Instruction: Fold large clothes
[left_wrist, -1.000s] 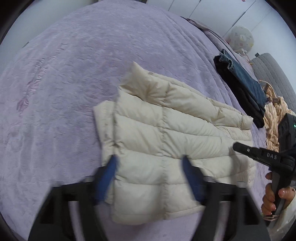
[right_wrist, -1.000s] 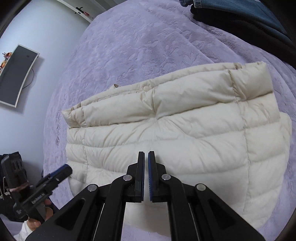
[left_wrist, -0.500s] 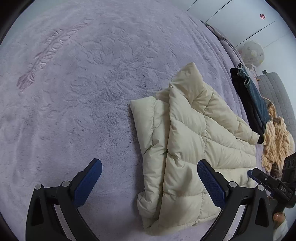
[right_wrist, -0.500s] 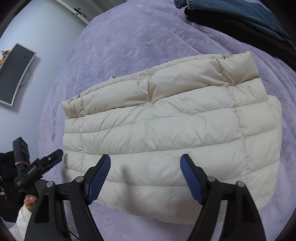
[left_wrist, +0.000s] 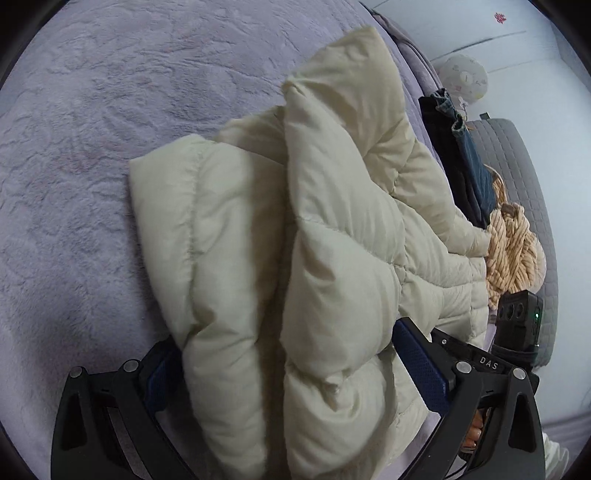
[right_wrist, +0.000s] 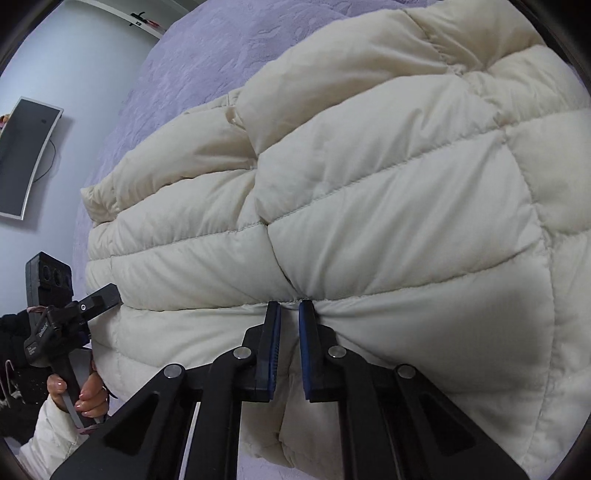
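Cream puffer jacket (left_wrist: 332, 266) hides most of the left gripper's (left_wrist: 295, 373) pads.

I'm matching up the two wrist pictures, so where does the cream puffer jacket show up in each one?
Left wrist view: the cream puffer jacket fills the middle, running from the top down between the left hand-held gripper's fingers.
Right wrist view: the jacket fills the centre and right, its near edge pinched in the right hand-held gripper.
Shared landmark: the purple bedspread beneath it.
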